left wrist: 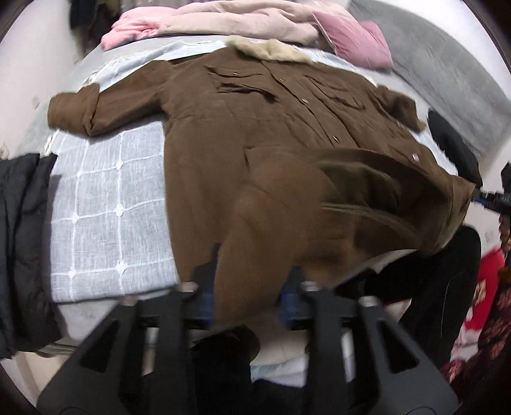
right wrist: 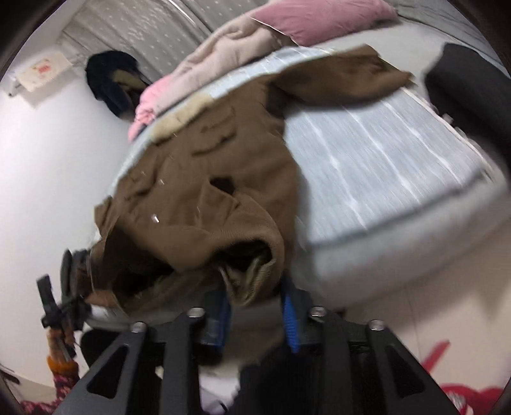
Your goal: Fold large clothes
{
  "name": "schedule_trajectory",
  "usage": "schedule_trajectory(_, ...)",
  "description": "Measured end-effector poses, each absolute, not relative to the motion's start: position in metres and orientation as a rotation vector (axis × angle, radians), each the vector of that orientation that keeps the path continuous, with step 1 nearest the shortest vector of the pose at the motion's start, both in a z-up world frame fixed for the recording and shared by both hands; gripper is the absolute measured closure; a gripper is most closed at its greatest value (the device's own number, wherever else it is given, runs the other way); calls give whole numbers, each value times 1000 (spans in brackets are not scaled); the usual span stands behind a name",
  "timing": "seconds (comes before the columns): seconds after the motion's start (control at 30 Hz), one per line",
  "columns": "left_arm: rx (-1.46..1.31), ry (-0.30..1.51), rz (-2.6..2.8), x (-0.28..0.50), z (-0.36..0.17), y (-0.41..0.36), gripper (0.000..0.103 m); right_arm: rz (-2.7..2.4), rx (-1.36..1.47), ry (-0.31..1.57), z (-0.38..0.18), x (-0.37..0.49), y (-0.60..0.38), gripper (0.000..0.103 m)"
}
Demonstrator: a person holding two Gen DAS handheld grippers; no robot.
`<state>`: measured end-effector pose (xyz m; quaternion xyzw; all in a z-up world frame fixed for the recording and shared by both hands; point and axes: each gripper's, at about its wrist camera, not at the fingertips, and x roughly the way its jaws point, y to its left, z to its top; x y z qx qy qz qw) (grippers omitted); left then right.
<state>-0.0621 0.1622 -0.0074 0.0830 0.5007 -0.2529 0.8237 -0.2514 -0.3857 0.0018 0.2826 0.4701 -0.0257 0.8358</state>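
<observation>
Coat [left wrist: 242, 134]: big brown one w/ pale furry collar [left wrist: 271, 51], lying front-up across the bed [left wrist: 105, 204], collar at the far end by a heap of pink & beige bedding [left wrist: 223, 22]. One sleeve [left wrist: 95, 108] is spread flat out to the side on the checked bedspread; the hem end hangs toward the near bed edge, lifted & bunched.

Left gripper [left wrist: 252, 284]: hem fabric runs down between the fingers, which stand apart. Pic is blurred, so can't tell whether the pads actually press the cloth. Right gripper [right wrist: 255, 297]: a thick rolled edge w/ greenish lining sits between its blue-padded fingers [right wrist: 289, 322], also apart, w/ a visible gap on one side. Grip or just draped, can't tell. A black jacket [left wrist: 22, 236] lies at the bed's side, clear of the coat.

Handling, my read: soft but bulky & prob. fairly heavy, w/ lining. It will sag & slump rather than hold a crease, and thick layers may slip out of a shallow pinch. Metal snaps [left wrist: 335, 138] down the front & pocket flaps add stiff lumps, so avoid pinching on those.

Where to hold: the two hem corners, one per gripper, deep bite through all layers incl. lining, to keep the hem taut. For sleeves, take the cuff end. Collar fur is fluffy, poor purchase, so grab the shoulder seam beside it instead.
</observation>
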Motion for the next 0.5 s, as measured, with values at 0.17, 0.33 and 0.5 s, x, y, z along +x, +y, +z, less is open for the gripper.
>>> schedule_trajectory(0.17, 189, 917, -632, -83, 29, 165, 18, -77, 594, 922, 17, -286, -397, 32)
schedule_trajectory(0.33, 146, 999, -515, -48, 15, 167, 14, -84, 639, 945, 0, -246, -398, 30)
schedule_trajectory(0.5, 57, 1228, -397, -14, -47, 180, 14, -168, 640, 1058, -45, -192, -401, 30)
